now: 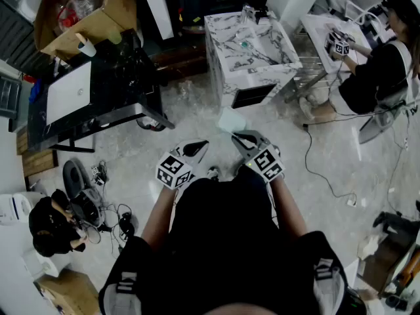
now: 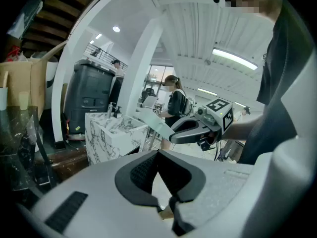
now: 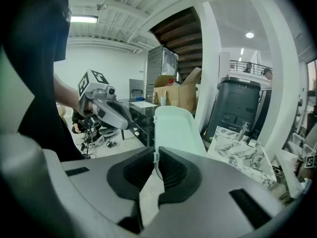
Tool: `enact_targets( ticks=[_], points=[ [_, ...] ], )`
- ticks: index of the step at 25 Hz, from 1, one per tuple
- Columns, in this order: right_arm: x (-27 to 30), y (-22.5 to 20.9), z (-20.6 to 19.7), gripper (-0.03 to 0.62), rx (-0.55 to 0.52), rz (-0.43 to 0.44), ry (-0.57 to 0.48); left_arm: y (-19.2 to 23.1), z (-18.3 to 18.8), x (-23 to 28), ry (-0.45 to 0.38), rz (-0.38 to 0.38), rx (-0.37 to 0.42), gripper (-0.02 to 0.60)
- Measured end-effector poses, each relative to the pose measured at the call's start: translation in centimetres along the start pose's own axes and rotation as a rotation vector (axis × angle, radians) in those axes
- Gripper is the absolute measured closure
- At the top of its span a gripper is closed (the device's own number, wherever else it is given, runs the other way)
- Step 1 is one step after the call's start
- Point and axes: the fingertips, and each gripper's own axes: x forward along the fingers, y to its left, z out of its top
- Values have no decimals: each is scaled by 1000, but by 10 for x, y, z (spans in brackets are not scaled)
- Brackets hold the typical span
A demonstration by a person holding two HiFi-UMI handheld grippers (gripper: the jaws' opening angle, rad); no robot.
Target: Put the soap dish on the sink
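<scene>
The soap dish [image 1: 231, 120] is a pale green shallow tray. My right gripper [image 1: 239, 136] is shut on its near edge and holds it in the air, out in front of me. In the right gripper view the dish [image 3: 177, 130] stands up from the pinched jaws [image 3: 156, 155]. The marble sink unit [image 1: 252, 44] stands farther ahead across the floor, with a tap at its back. My left gripper [image 1: 197, 148] hovers just left of the dish, jaws together and empty. From the left gripper view the dish [image 2: 154, 123] sticks out of the right gripper [image 2: 174, 135], with the sink unit [image 2: 111, 128] behind it.
A black table with a white panel [image 1: 85, 94] and a cardboard box [image 1: 85, 12] stand at the left. One person sits at the right [image 1: 380, 71], another crouches at the lower left [image 1: 52, 225] beside cables [image 1: 111, 209]. A dark bin [image 2: 91, 95] stands behind the sink.
</scene>
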Motion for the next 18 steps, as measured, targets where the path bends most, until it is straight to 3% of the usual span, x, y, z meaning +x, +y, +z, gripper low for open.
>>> enact_targets(
  ticks=[3,18],
  points=[
    [3,1,-2,574,-40,18,-7,1,0,1,-2,6,-11,583],
    [9,-20,2,574,-18,36,-28,7,6,18,40,-1,-7,583]
  ],
)
